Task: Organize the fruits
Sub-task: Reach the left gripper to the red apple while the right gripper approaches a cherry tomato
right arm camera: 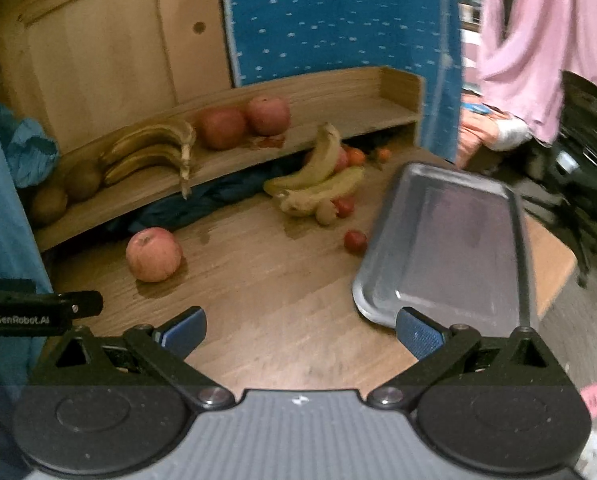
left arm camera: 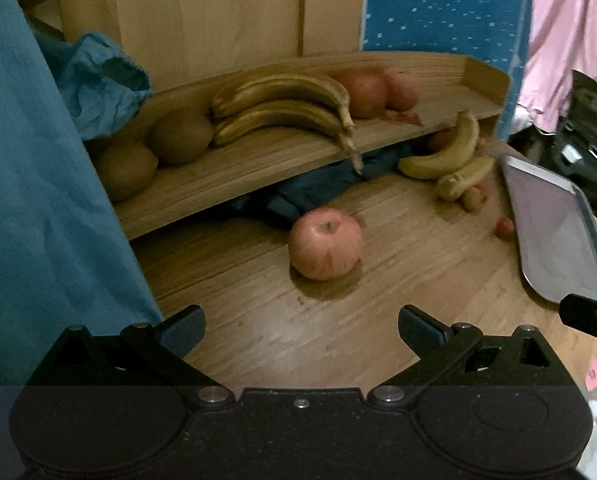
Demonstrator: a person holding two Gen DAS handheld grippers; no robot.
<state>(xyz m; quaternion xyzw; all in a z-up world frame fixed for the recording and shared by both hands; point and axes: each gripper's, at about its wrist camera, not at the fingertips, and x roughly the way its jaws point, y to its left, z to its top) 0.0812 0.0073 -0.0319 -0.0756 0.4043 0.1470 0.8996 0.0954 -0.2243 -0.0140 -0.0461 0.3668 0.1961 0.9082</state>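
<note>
A pink-red apple (left arm camera: 325, 243) (right arm camera: 153, 255) lies alone on the wooden table, just ahead of my open left gripper (left arm camera: 301, 330). On the low wooden shelf (left arm camera: 258, 160) (right arm camera: 234, 168) rest two kiwis (left arm camera: 180, 136), a brown banana bunch (left arm camera: 282, 108) (right arm camera: 150, 152) and two apples (left arm camera: 362, 92) (right arm camera: 222, 127). A yellower banana bunch (left arm camera: 446, 156) (right arm camera: 318, 184) lies on the table with small red fruits (right arm camera: 354, 241) nearby. My right gripper (right arm camera: 301, 330) is open and empty, its right finger by the metal tray (right arm camera: 446, 248) (left arm camera: 554, 236).
Dark blue cloth (left arm camera: 314, 192) is stuffed under the shelf. A blue sleeve (left arm camera: 38, 200) fills the left side. Behind stand a wooden cabinet (left arm camera: 202, 16), a blue dotted panel (right arm camera: 338, 16) and pink fabric (right arm camera: 538, 40). The table edge falls away at the right.
</note>
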